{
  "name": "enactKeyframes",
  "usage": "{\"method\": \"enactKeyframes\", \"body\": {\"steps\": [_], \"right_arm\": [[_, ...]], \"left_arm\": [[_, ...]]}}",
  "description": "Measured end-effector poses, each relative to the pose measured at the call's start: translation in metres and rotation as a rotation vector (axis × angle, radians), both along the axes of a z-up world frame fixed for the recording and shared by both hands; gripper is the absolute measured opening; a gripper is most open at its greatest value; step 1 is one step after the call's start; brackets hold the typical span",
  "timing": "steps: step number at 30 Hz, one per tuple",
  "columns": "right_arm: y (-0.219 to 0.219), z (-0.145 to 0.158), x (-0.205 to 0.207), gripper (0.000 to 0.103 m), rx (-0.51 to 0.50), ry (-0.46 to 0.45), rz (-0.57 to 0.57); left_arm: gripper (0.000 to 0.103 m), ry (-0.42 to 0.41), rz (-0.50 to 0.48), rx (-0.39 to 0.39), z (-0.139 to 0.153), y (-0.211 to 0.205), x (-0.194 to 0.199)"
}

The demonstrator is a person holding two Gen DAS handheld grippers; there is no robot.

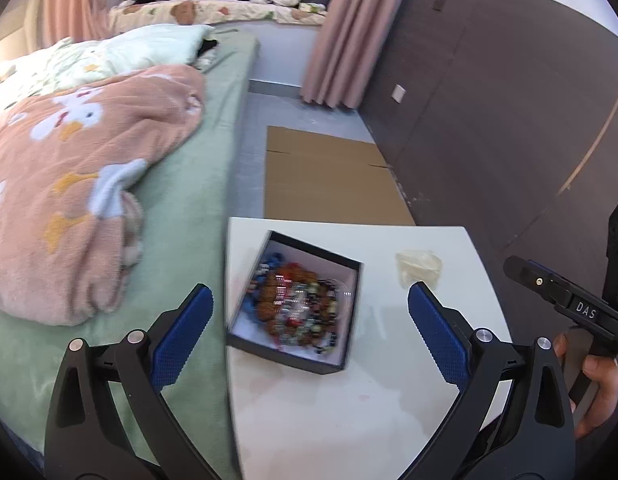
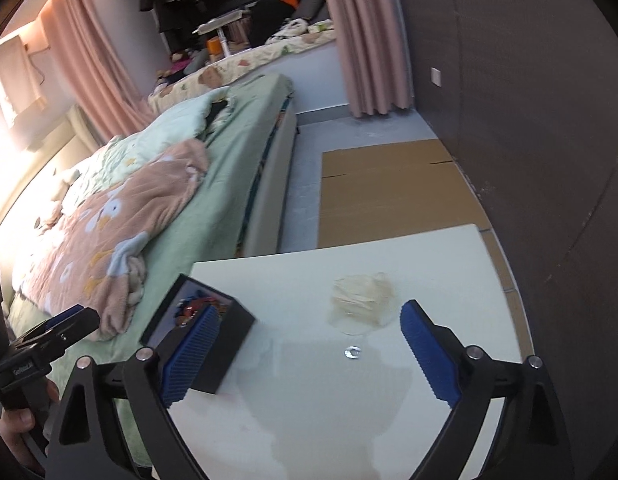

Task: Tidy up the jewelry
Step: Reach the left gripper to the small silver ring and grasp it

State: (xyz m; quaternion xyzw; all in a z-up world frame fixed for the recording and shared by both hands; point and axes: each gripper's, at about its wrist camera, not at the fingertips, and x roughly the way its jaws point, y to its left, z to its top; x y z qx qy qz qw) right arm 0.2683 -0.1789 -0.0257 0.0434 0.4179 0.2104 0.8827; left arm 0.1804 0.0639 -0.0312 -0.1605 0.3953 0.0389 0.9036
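Observation:
A black box (image 1: 349,264) with a white inside holds a heap of colourful bead bracelets (image 1: 297,308) on the left part of a white table (image 1: 349,420). My left gripper (image 1: 309,316) is open and empty, its blue pads wide apart above the box. The box also shows in the right wrist view (image 2: 229,356), partly behind my left pad. My right gripper (image 2: 309,332) is open and empty above the table, near a crumpled clear plastic bag (image 2: 363,298) and a small shiny ring-like piece (image 2: 352,352). The bag also shows in the left wrist view (image 1: 419,265).
A bed with a green sheet (image 1: 197,216) and a pink blanket (image 1: 77,184) lies left of the table. Flat cardboard (image 1: 329,176) lies on the floor beyond it. A dark wall (image 1: 509,100) runs along the right. Pink curtains (image 1: 349,40) hang at the back.

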Motion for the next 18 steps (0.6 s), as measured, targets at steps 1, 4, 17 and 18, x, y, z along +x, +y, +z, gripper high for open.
{"method": "enactKeyframes", "body": {"steps": [1, 4, 17, 18], "right_arm": [[-0.005, -0.002, 0.000, 0.092, 0.007, 0.002, -0.004], [-0.021, -0.009, 0.001, 0.092, 0.022, 0.015, -0.025], [-0.070, -0.059, 0.000, 0.095, 0.054, 0.020, -0.080], [-0.075, -0.065, 0.000, 0.095, 0.063, 0.022, -0.086]], "left_arm": [[0.097, 0.000, -0.010, 0.002, 0.000, -0.005, 0.002], [0.097, 0.005, -0.045, 0.015, -0.001, -0.023, 0.011], [0.097, 0.055, -0.183, 0.109, -0.022, -0.096, 0.045], [0.097, 0.061, -0.199, 0.121, -0.025, -0.102, 0.047]]}}
